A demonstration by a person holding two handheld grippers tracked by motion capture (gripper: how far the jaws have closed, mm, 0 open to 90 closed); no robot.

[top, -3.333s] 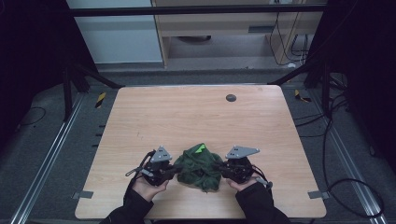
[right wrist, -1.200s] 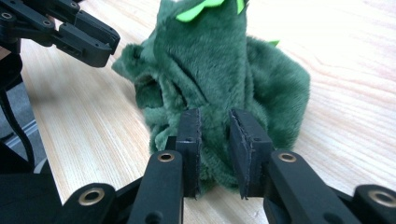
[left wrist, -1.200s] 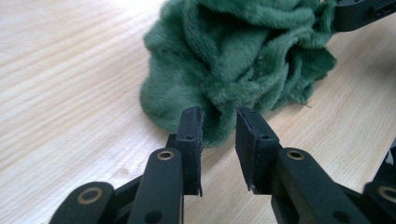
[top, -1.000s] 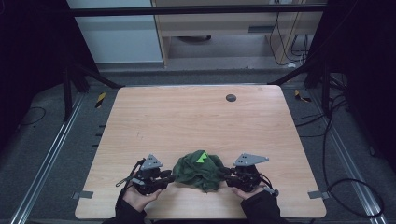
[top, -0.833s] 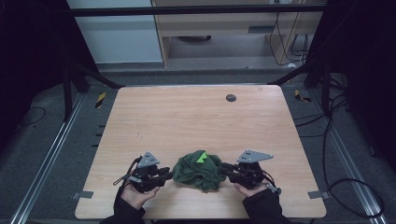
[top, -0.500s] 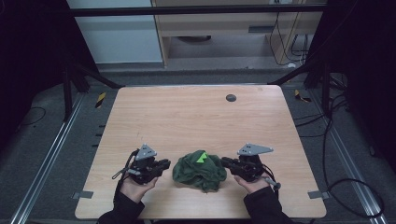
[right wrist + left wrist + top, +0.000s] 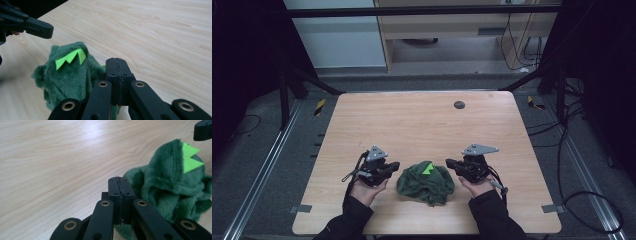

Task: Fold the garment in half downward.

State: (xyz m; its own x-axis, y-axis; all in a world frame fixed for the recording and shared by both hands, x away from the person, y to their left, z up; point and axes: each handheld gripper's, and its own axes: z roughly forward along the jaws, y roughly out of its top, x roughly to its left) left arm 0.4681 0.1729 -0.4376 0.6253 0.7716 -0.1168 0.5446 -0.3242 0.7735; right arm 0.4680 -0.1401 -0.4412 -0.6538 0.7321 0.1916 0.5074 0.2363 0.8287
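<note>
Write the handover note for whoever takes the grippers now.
Left gripper: jaws have just closed, shut on nothing, left of the green plush garment.
Right gripper: jaws have just closed, shut, empty, right of it.
Garment: a crumpled heap near the table's front edge, bright green spikes on top, touched by neither gripper.
Done: both grips let go.
Left: judging by the heap, spreading or folding it.

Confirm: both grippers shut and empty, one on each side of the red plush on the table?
Not red. The plush is dark green with bright green spikes, as the right gripper view shows. The rest holds: left gripper and right gripper are shut and empty, flanking it.
</note>
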